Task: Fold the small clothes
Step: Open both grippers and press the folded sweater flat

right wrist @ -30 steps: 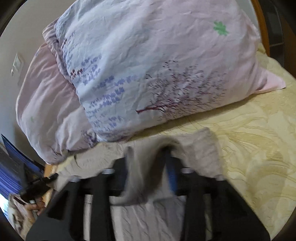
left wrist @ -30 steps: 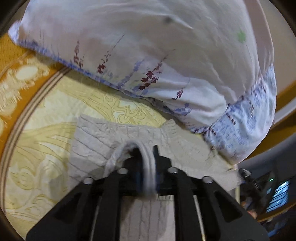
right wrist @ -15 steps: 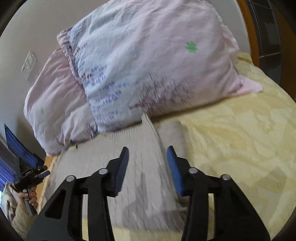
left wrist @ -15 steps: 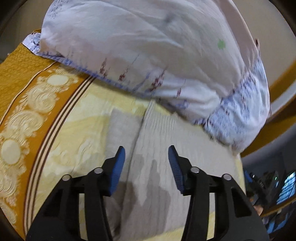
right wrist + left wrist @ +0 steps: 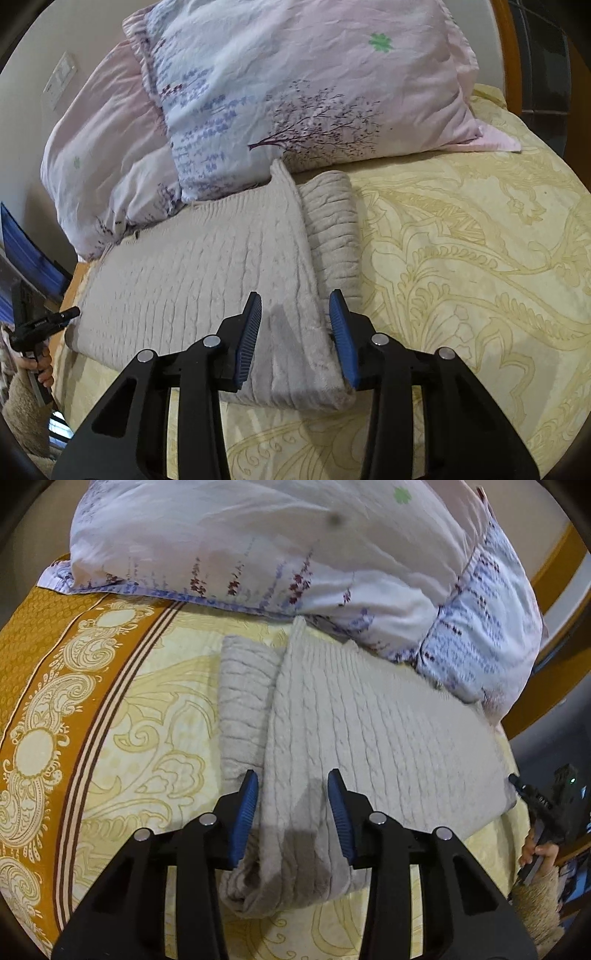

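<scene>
Grey knit sweater [image 5: 369,731] lies folded on the bed [image 5: 147,709], its long axis running across between the two claws, far edge against the pillows [image 5: 295,546]. Left claw [image 5: 291,812] hangs over one end fold, right claw [image 5: 295,332] over the other; both part-open, just narrowing, pads gripping nothing.

From my left gripper [image 5: 291,812], the folded beige cable-knit sweater [image 5: 369,731] lies flat on the yellow patterned bedspread [image 5: 155,731], its far edge against the white floral pillow [image 5: 280,546] behind it. A folded sleeve sits along the sweater's left side here, and along its right side seen from my right gripper [image 5: 295,332]. Both pairs of fingers hang over the sweater's near edge. A second pale pink pillow [image 5: 99,147] lies left of the first.
</scene>
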Available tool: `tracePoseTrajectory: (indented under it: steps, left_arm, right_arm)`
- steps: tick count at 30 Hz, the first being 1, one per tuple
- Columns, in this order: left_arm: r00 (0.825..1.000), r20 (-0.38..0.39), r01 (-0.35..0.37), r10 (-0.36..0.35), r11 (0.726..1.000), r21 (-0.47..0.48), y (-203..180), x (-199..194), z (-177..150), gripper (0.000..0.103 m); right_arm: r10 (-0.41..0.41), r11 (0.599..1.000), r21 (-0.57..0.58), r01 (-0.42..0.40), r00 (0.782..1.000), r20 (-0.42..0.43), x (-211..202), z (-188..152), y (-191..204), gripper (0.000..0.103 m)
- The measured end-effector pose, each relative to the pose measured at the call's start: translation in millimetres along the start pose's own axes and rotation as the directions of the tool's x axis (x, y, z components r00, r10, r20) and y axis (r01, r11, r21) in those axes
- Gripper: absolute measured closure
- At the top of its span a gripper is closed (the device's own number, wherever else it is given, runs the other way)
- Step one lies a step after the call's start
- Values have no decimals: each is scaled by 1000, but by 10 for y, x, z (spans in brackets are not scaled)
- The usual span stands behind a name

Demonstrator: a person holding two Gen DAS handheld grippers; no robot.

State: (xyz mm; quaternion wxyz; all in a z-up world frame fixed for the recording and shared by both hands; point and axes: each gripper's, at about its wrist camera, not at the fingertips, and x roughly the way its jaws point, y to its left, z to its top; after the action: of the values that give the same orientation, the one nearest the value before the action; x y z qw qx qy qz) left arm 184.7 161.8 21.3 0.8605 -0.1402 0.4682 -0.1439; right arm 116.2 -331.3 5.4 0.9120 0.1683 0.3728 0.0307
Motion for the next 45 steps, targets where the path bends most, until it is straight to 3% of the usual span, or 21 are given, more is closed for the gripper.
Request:
tracePoseTrajectory:
  steps: [4,7,16,23,28,30,32,34,36,40,45]
  left_arm:
    - [1000,-1,-7,7,1000,6,-21,25,-31,80]
    - [1000,-3,16,-16,1000,-19,16,23,-34,94]
    - [994,35,104,-103,993,-48,136,-220,-36,96]
    - [997,-16,76,-77,995,-68,252,-86,-133,96]
    - [998,-14,53,-54,997,-51,205,-46,-141,92]
    - [999,-8,51,-52,998,-40,181,-62,-140,90]
    - [998,3,67,-67,997,-43,179,-101,-134,83]
    - [997,36,71,-69,996,-53,182,-181,-119,68]
    - [995,78,59,-55,997,-50,157,-252,-82,60]
    - [987,121,111,-107,994,-25,-46,-306,-23,53]
    - [990,77,111,-114,993,46,-350,-136,-8,51]
  right_arm:
    - [-4,999,-44,3,1000,-19,24,-59,65,89]
    - [-7,999,-42,7,1000,2,3,-87,63,91]
    - [23,1000,-2,-23,995,102,-351,-91,103,92]
    - [-80,996,28,80,997,-5,-129,-248,-7,92]
    - [-105,994,37,106,994,-24,-81,-279,-5,92]
    - [-114,993,31,115,993,-26,-90,-269,10,91]
    - [-125,991,34,126,992,-17,-133,-247,25,79]
    - [-151,988,27,150,988,27,-227,-210,59,68]
    - [-145,989,9,145,987,76,-305,-166,115,63]
    - [-63,997,-36,66,995,83,-246,-63,309,50]
    - [-34,996,-84,36,999,34,-4,-22,537,46]
